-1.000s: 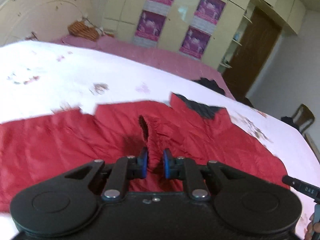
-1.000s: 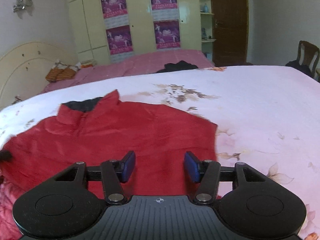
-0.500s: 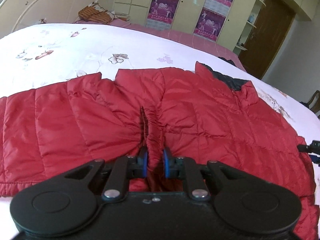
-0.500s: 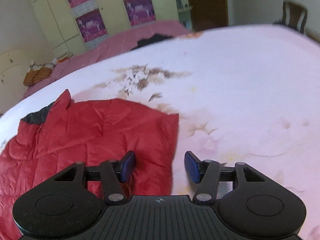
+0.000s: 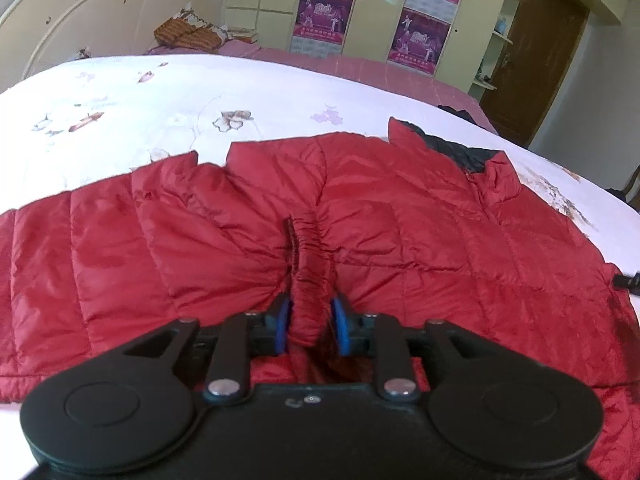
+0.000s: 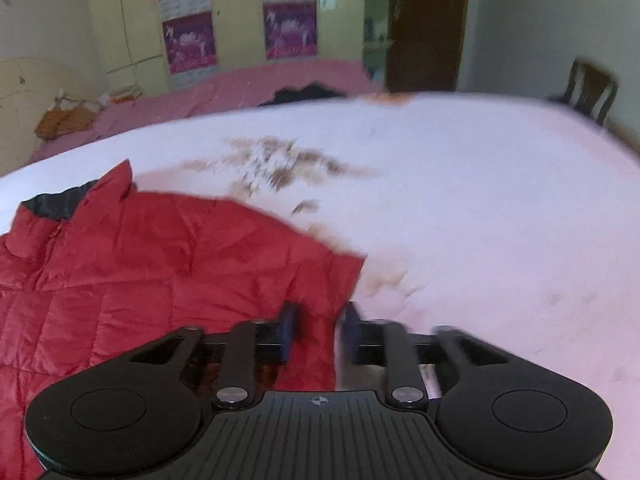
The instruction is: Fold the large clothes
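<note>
Jacket (image 5: pixel 400 232): red quilted, spread flat on the floral bedsheet (image 5: pixel 160 112), collar with dark lining toward the far side.
Left gripper (image 5: pixel 308 326): jaws opening; elasticated cuff (image 5: pixel 310 276) of a folded-in sleeve stands bunched between the blue pads, which look to have slackened off it (contact hard to judge).
Right gripper (image 6: pixel 318 332): jaws closing, part open; the jacket's side edge (image 6: pixel 320 312) lies between the pads, not yet pinched (frame blurred).
Bedsheet: bare beyond the jacket's right edge.
Far: pink bedspread (image 6: pixel 240 88), wardrobe with purple posters (image 5: pixel 324 12), brown door (image 6: pixel 424 24), wooden chair (image 6: pixel 588 88).
</note>
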A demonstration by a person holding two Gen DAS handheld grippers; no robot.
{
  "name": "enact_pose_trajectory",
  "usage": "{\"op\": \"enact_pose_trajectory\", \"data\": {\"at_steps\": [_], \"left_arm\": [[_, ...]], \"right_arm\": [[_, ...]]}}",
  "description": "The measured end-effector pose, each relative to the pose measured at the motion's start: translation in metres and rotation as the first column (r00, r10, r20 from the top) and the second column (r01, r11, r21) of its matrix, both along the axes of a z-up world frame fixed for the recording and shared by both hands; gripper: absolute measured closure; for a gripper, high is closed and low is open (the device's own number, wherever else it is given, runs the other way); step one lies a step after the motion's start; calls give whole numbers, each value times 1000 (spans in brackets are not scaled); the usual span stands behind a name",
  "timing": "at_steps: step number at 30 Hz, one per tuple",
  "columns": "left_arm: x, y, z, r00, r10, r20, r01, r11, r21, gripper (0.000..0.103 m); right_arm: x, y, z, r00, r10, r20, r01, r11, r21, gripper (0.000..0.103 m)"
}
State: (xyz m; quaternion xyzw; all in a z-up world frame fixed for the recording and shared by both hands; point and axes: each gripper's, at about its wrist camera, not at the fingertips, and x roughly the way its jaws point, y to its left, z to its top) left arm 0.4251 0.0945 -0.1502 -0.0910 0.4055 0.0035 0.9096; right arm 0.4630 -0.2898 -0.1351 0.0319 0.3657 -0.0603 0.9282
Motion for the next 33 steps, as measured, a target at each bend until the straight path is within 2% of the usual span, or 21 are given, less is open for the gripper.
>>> {"op": "enact_pose_trajectory", "data": {"at_steps": [2, 4, 6, 8, 10, 12, 14, 16, 18, 21, 24, 27, 31, 33], "left_arm": [[-2, -2, 2, 1000, -5, 4, 5, 1000, 8, 68], [-6, -6, 7, 1000, -1, 25, 1, 999, 34, 46], [-14, -9, 14, 997, 19, 76, -25, 996, 87, 34], [-23, -9, 22, 991, 27, 132, -42, 993, 113, 35], [-29, -10, 27, 989, -5, 145, -7, 997, 82, 42], [-27, -15, 26, 990, -52, 128, 44, 997, 65, 45], [-22, -19, 20, 993, -69, 93, 66, 997, 37, 52], [-17, -22, 10, 997, -67, 48, 65, 996, 57, 54], [-13, -21, 0, 999, -41, 3, 41, 995, 87, 53], [-8, -12, -5, 1000, -15, -23, 16, 998, 54, 52], [-9, -14, -5, 999, -18, -26, 20, 997, 70, 52], [-10, -16, -5, 1000, -16, -25, 18, 996, 83, 52], [-12, -13, 1, 999, -3, -34, 6, 997, 71, 51], [-16, -9, 6, 999, 12, -30, -10, 998, 66, 48]], "right_arm": [[-10, 11, 13, 998, 36, 47, -35, 999, -9, 47], [-15, 24, 21, 993, 98, 66, -100, 995, 19, 47], [-21, 44, 26, 983, 171, 74, -174, 984, 34, 47], [-25, 64, 25, 969, 237, 68, -240, 970, 40, 47], [-29, 83, 21, 956, 288, 58, -291, 955, 56, 47], [-31, 103, 16, 942, 331, 48, -334, 940, 73, 47], [-32, 121, 10, 929, 369, 36, -371, 926, 75, 47], [-36, 138, 6, 913, 408, 26, -409, 911, 49, 47], [-36, 144, -5, 906, 423, -13, -423, 906, -1, 47], [-28, 134, -25, 912, 402, -79, -404, 914, -17, 47], [-28, 131, -18, 928, 365, -77, -365, 931, 16, 47], [-34, 142, -10, 915, 401, -41, -399, 915, 52, 47], [-38, 161, -27, 893, 443, -77, -447, 893, -47, 47], [-34, 160, -27, 894, 439, -86, -443, 896, -33, 47]]}}
